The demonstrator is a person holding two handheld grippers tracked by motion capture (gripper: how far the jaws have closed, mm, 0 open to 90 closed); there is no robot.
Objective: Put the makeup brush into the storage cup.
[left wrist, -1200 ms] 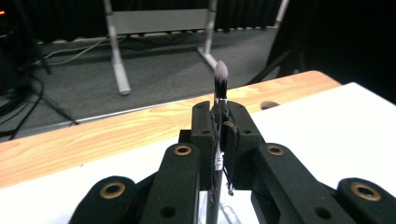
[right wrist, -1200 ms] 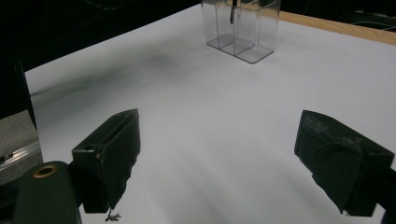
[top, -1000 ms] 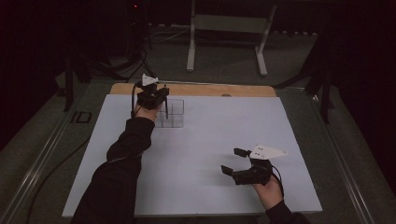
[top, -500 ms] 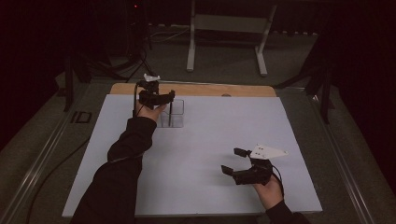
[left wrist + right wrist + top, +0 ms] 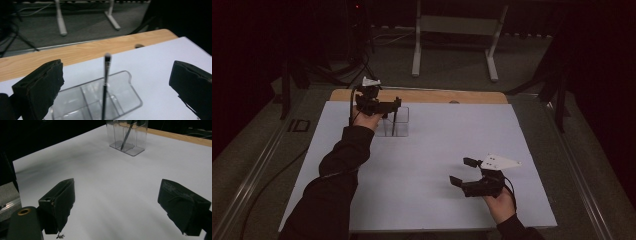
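Note:
A clear plastic organizer (image 5: 398, 122) with several compartments stands at the far left of the white table (image 5: 437, 150). A thin black brush (image 5: 104, 92) stands upright in one compartment, its tip (image 5: 107, 58) above the rim. My left gripper (image 5: 391, 107) hovers just over the organizer (image 5: 100, 100), open wide; in the left gripper view (image 5: 116, 75) the brush rises between the jaws, touching neither. My right gripper (image 5: 460, 171) rests low at the front right, open and holding nothing (image 5: 117, 192). Far ahead of it I see the organizer (image 5: 127, 135) with the dark brush (image 5: 125, 140) inside.
A wooden table strip (image 5: 422, 96) shows beyond the white sheet's far edge. A metal stand (image 5: 417, 45) is on the floor behind the table. A small dark object (image 5: 301, 125) lies off the table's left side. Bare white surface lies between the two grippers.
My left gripper has shifted slightly to the right above the organizer. The right gripper has hardly moved.

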